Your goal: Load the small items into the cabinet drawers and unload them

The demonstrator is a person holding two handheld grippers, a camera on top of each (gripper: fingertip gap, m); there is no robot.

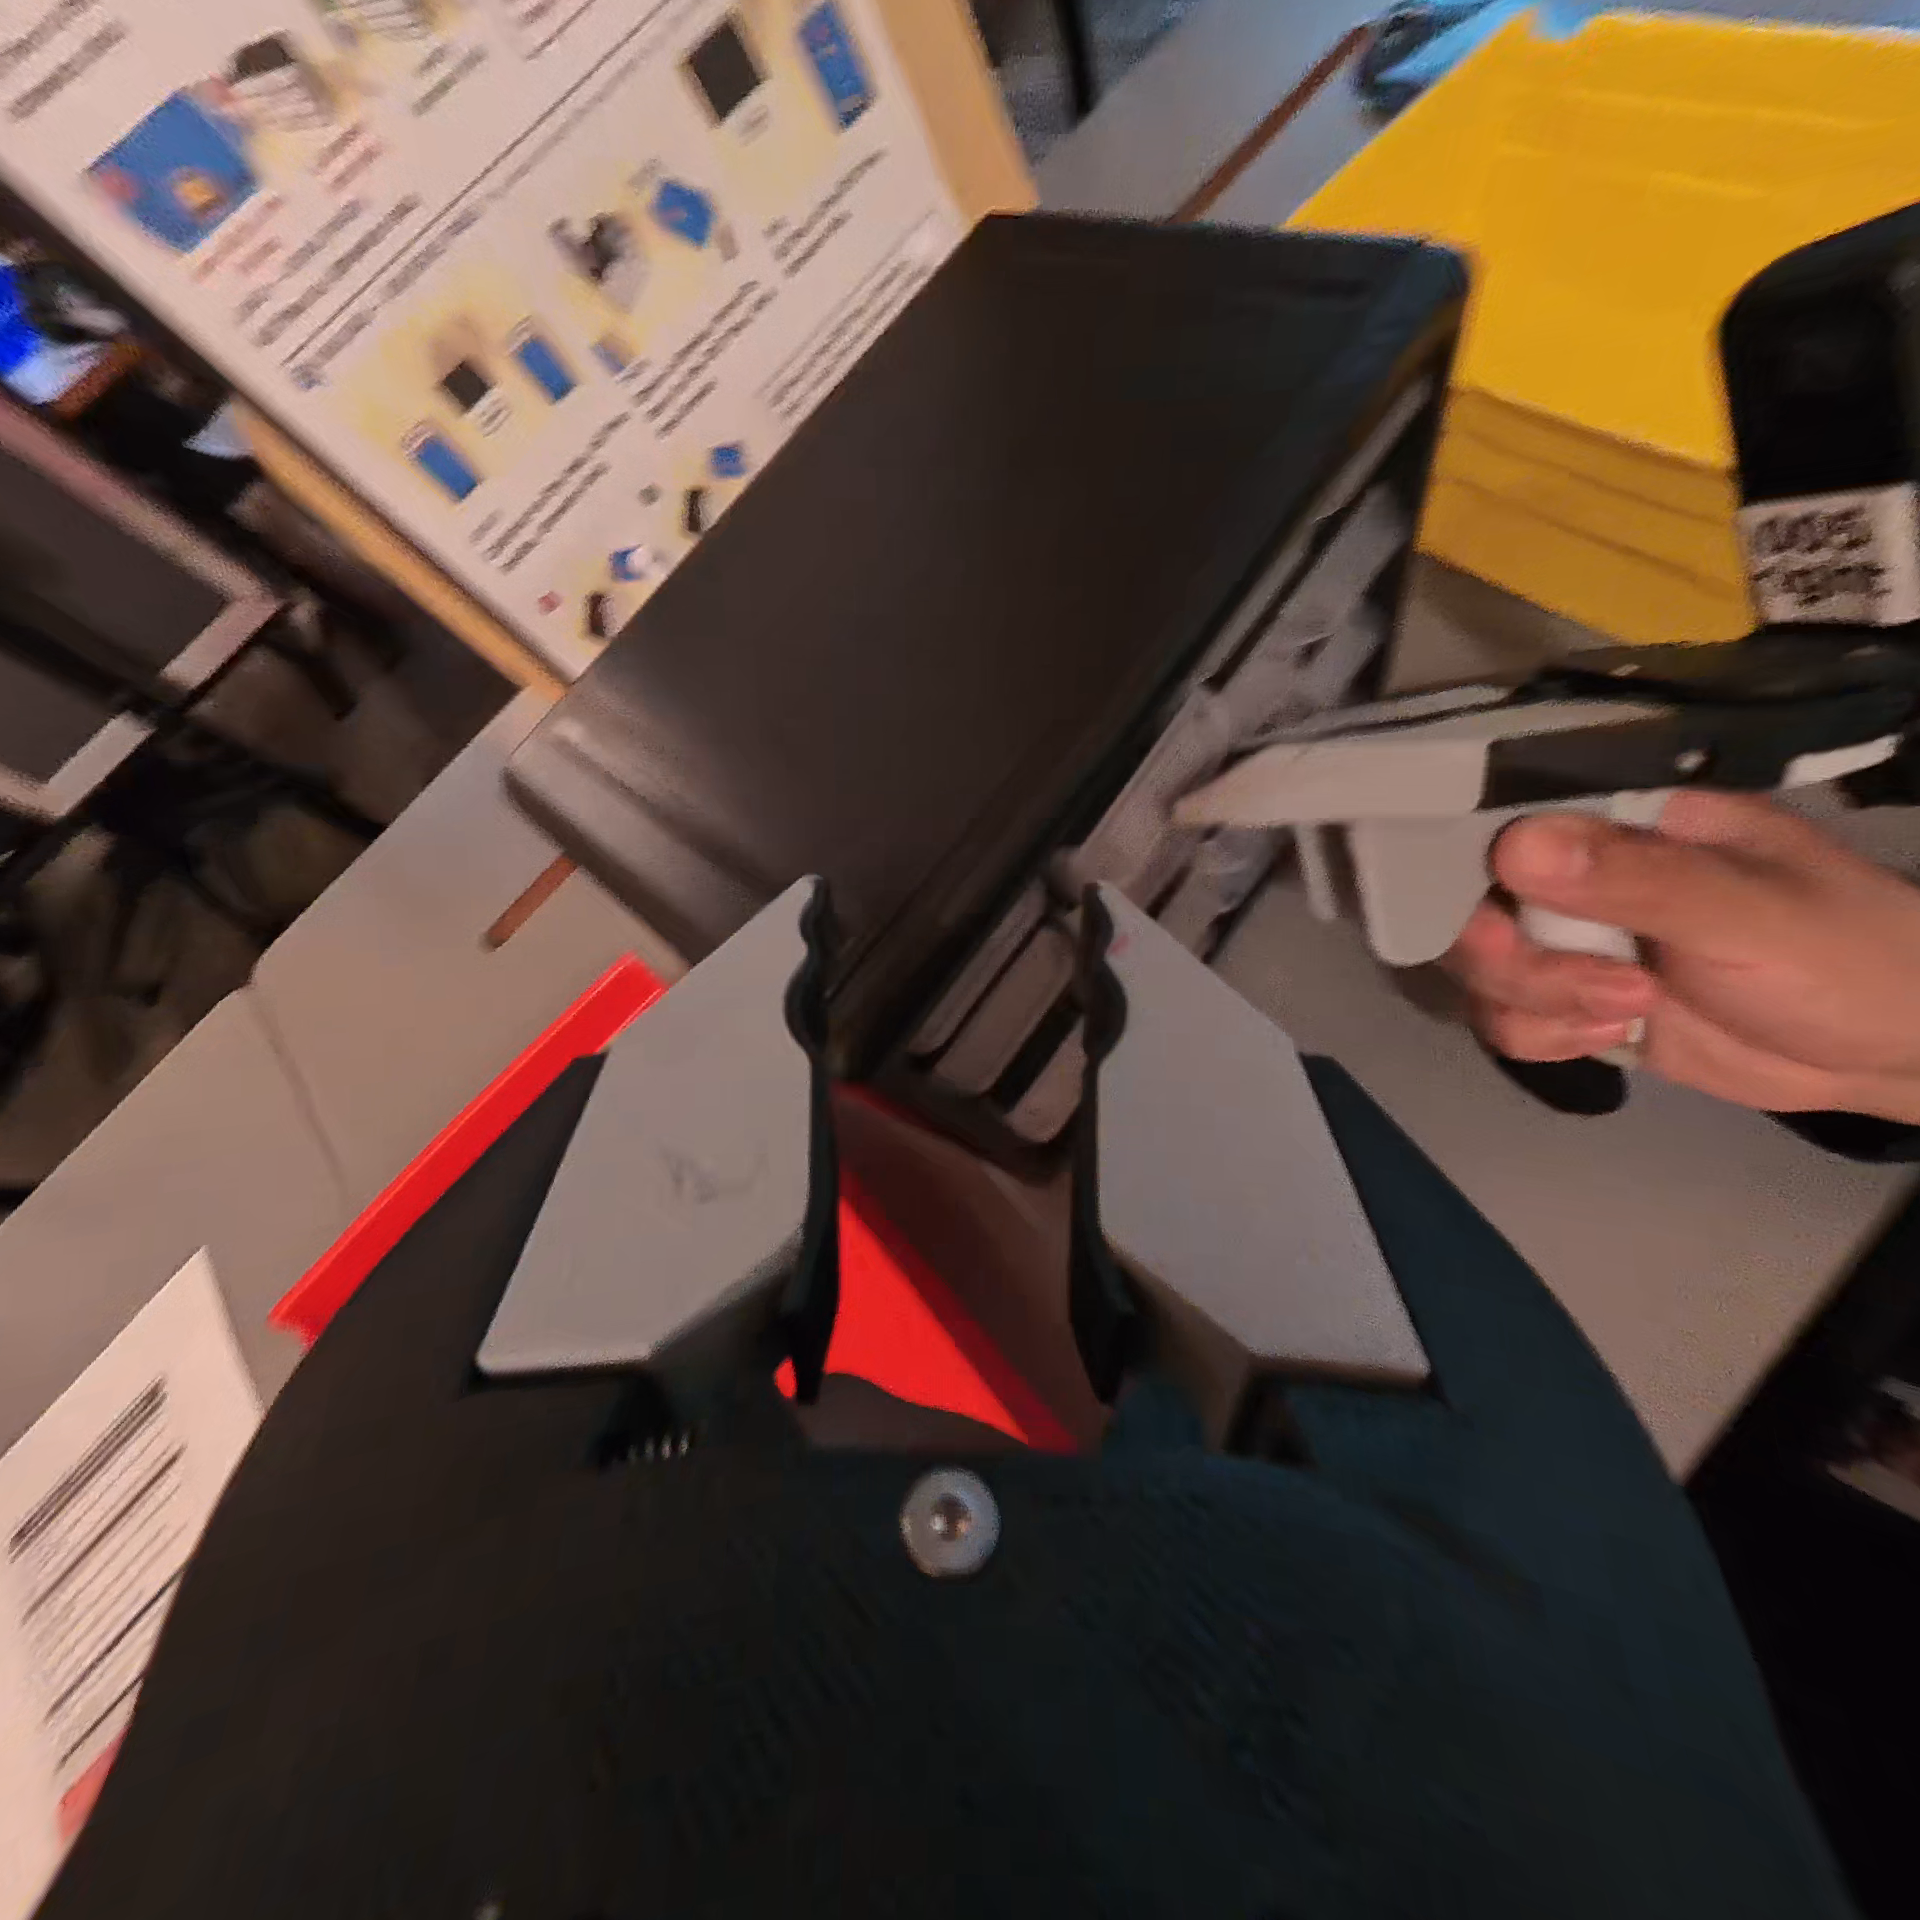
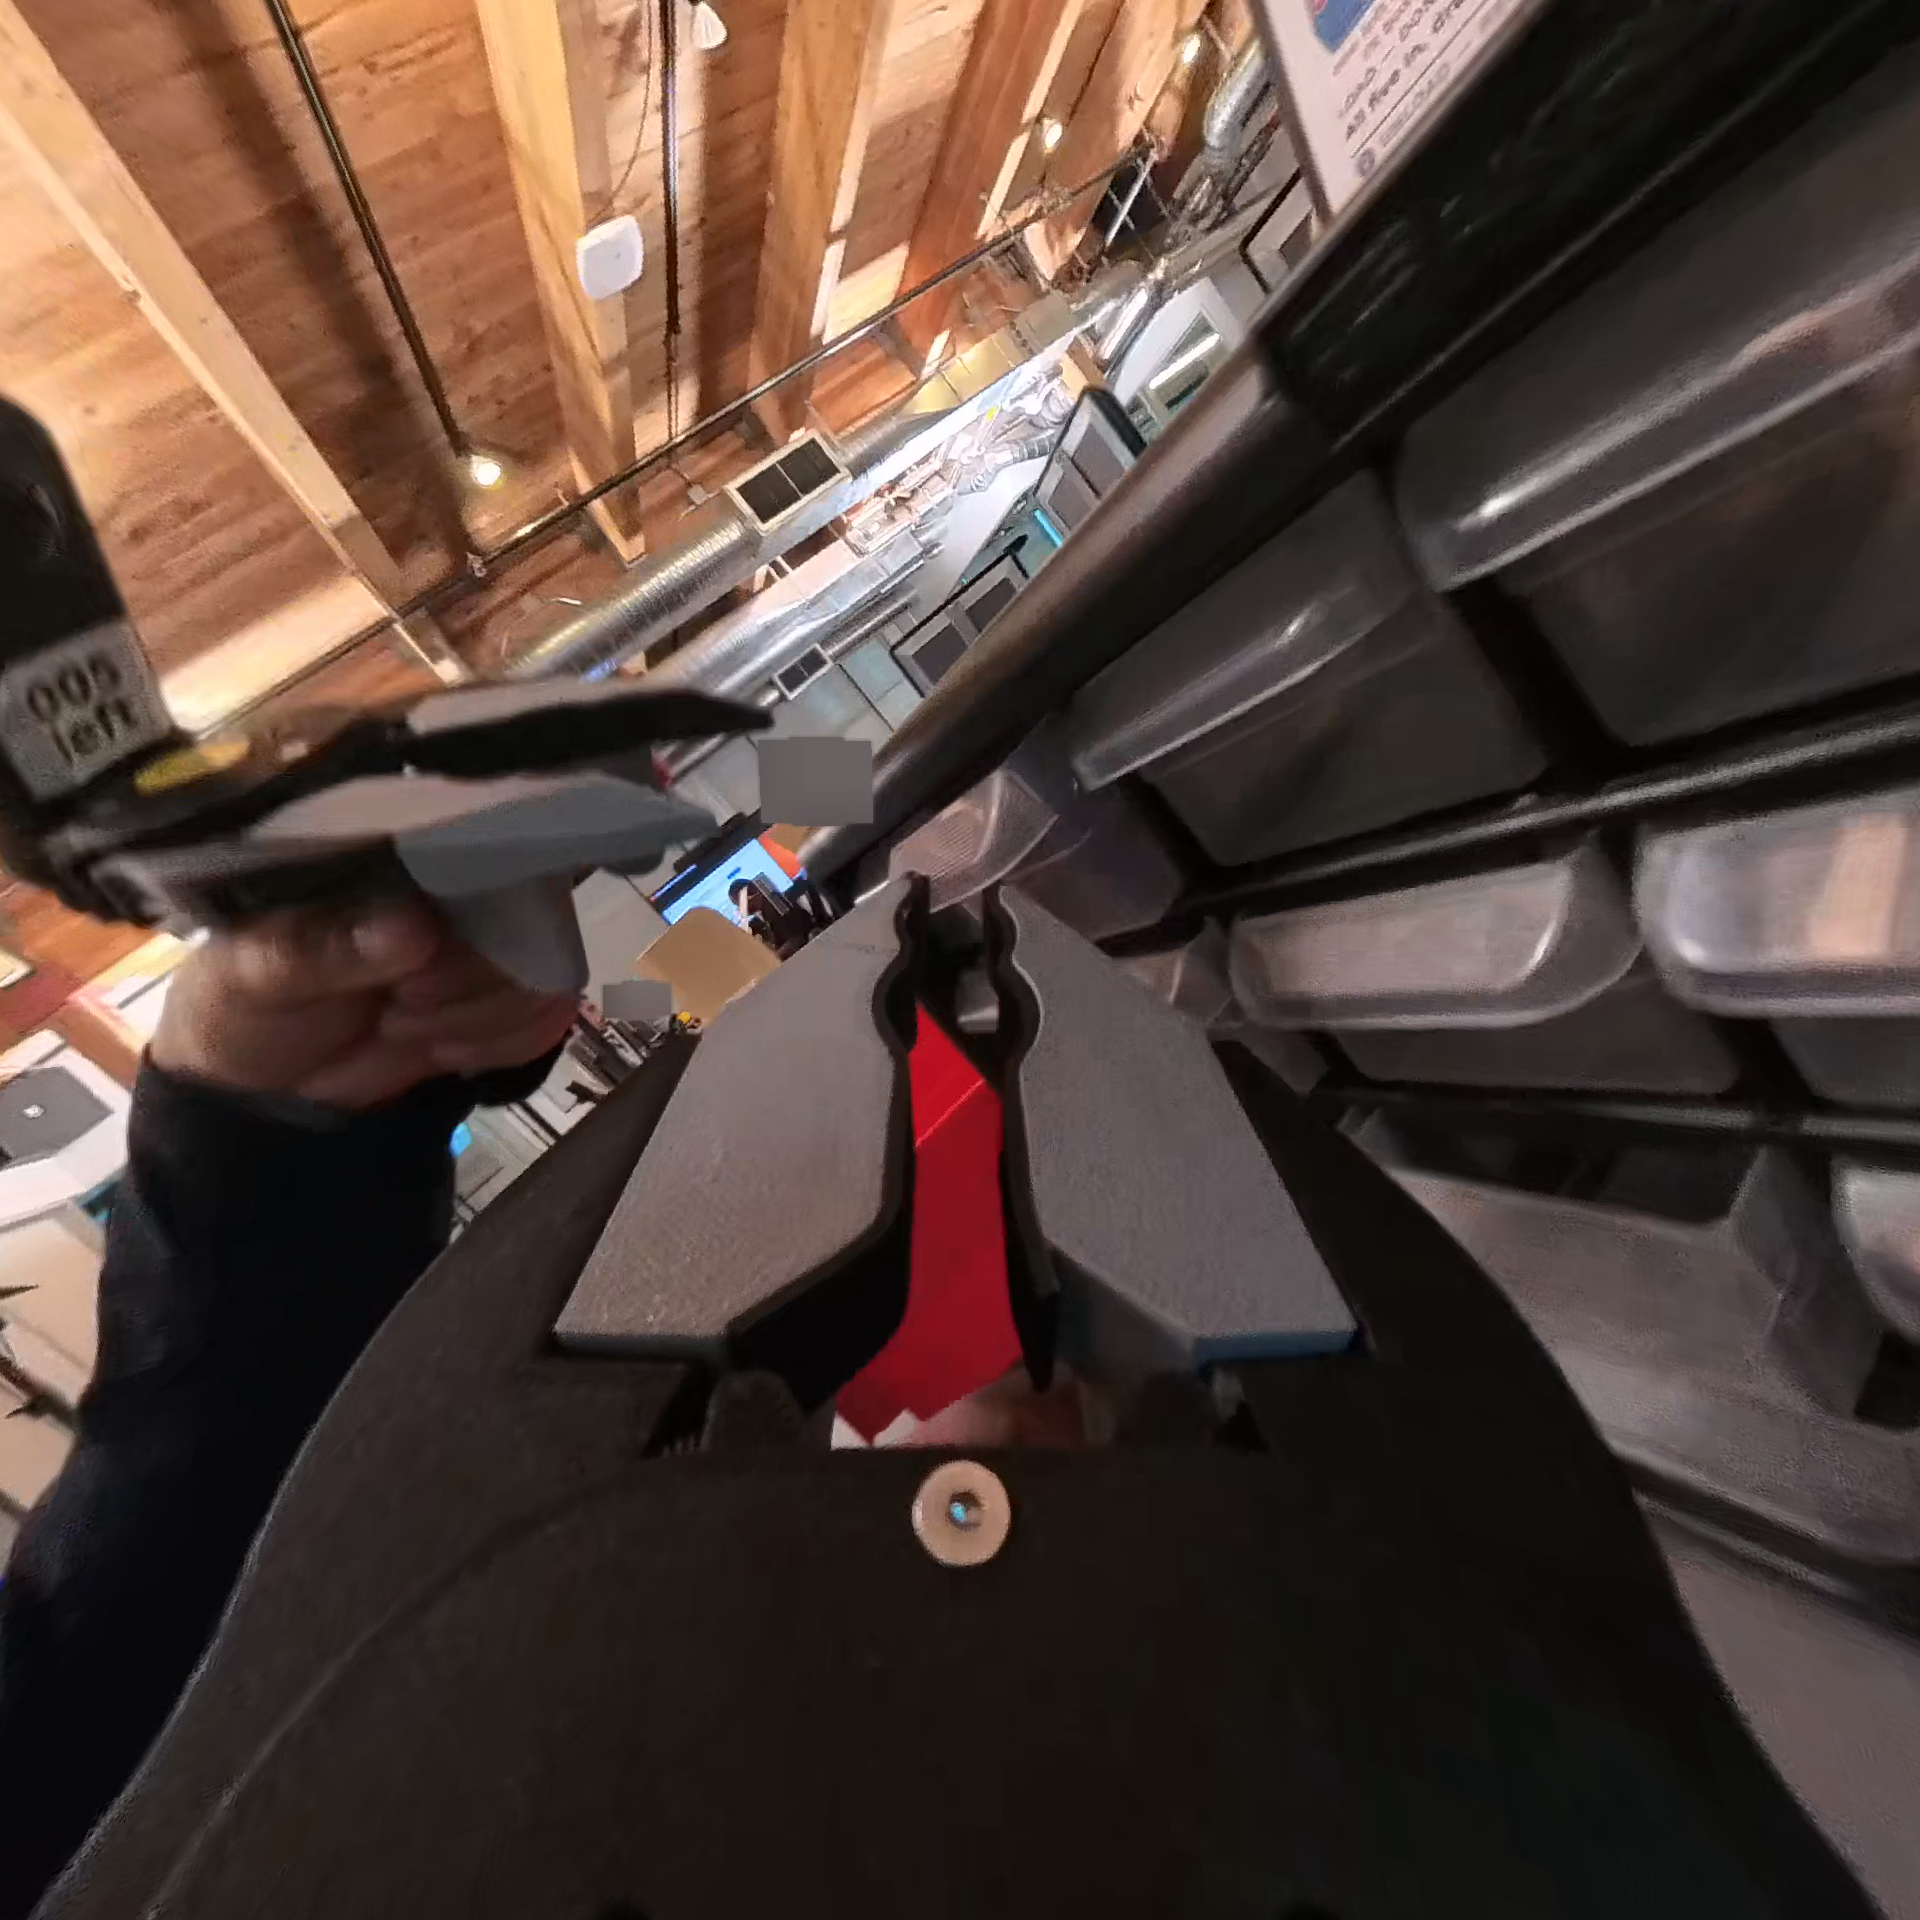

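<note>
left tongs (image 1: 951, 914) apart, straddling the front lower corner of the black cabinet (image 1: 987, 540); nothing pressed btwn pads. right tongs (image 2: 951, 914) nearly together w/ a narrow slot showing, tips at a grey drawer (image 2: 997, 831) front near the cabinet's edge; nothing seen held. cabinet on grey bench (image 1: 395, 997), clear-grey drawers (image 2: 1455, 966) stacked in rows, all looking pushed in. red tray (image 1: 468, 1122) just beside cabinet base; small items not visible in either view, prob. in tray or drawers, cannot tell.

judged step: getting a drawer open. to do well:
- steady cabinet body w/ left tongs before pulling, else whole unit likely slides on bench.
- seat right tips on drawer lip, close fully before pulling.
- pull straight out along drawer's line, slow; angled pull likely jams it.
- views blurred, so settle first.
</note>
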